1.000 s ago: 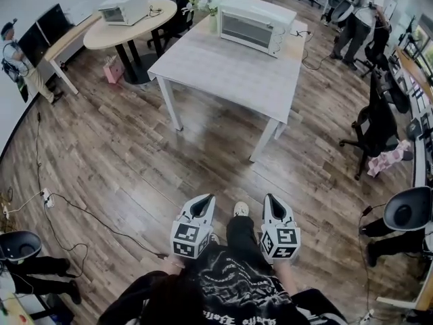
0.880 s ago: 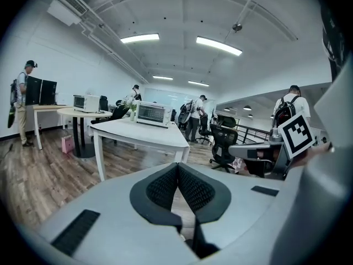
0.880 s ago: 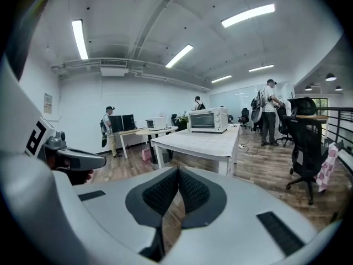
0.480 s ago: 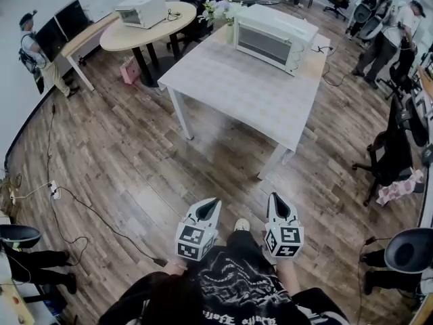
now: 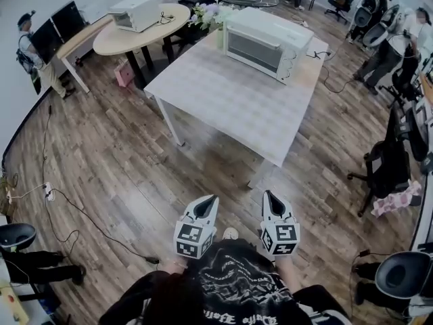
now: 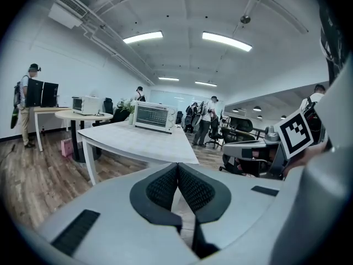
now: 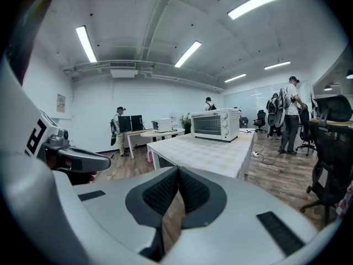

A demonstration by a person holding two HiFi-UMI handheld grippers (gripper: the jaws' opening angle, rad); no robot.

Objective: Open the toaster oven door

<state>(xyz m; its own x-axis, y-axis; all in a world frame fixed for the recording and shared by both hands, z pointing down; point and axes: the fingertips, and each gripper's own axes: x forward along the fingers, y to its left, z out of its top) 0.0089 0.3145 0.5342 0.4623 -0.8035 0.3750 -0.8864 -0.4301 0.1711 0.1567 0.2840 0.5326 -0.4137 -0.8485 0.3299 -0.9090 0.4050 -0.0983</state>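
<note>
A white toaster oven stands at the far end of a pale square table, its glass door closed. It also shows far ahead in the left gripper view as the toaster oven and in the right gripper view as the toaster oven. My left gripper and right gripper hang side by side close to my body, well short of the table, over the wood floor. Both are shut with nothing between the pads, the left gripper and the right gripper alike.
A round table with a second white oven stands at the back left. Office chairs line the right side, with people standing behind. A person stands by desks at left. A cable runs across the floor.
The view has shifted closer to the table and slightly right. Both grippers keep their place in front of my body, still shut.
</note>
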